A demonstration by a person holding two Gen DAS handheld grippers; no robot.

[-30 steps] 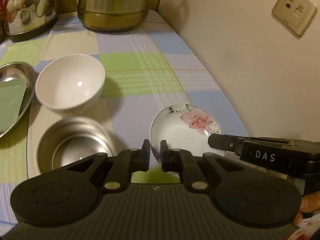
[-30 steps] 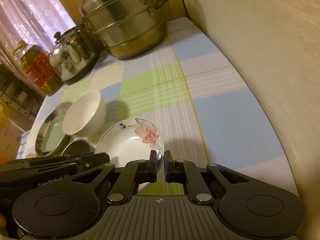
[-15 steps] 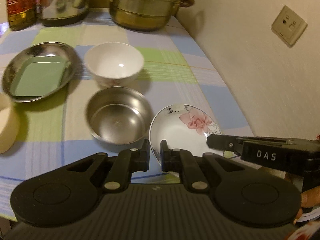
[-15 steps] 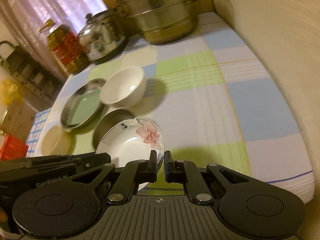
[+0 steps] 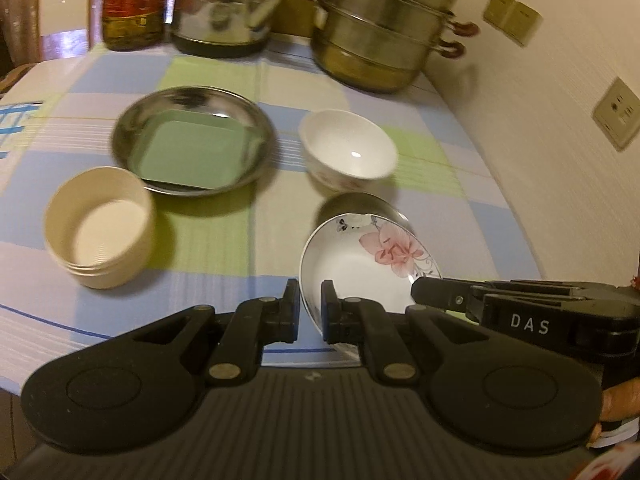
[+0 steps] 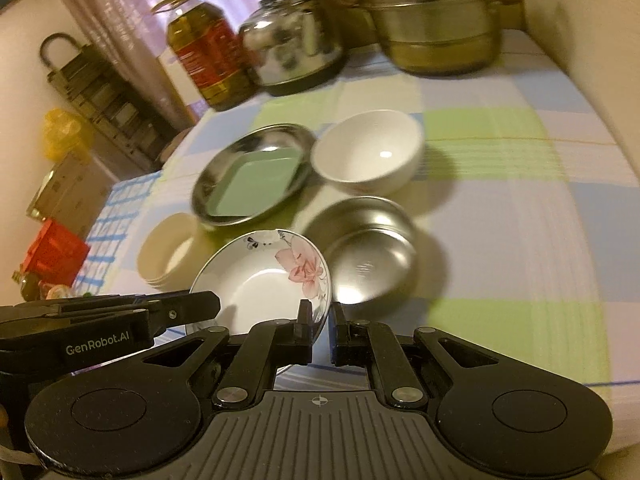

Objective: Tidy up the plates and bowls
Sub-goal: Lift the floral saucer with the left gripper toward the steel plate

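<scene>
Both tools clamped on floral plate (image 6: pixel 260 280) rim: left tool (image 5: pixel 310 310), right tool (image 6: pixel 320 330). Plate lifted, lower centre. Steel plate w/ green tray (image 6: pixel 252 176) upper centre-left; bowls unstacked. Early stage, judging.

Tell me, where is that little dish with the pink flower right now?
The flowered dish is held off the table, its rim pinched by the left gripper and right gripper, just near-side of the steel bowl.

Dim, warm yellowish indoor light; motion blur smears the background, fisheye bending the edges.
</scene>
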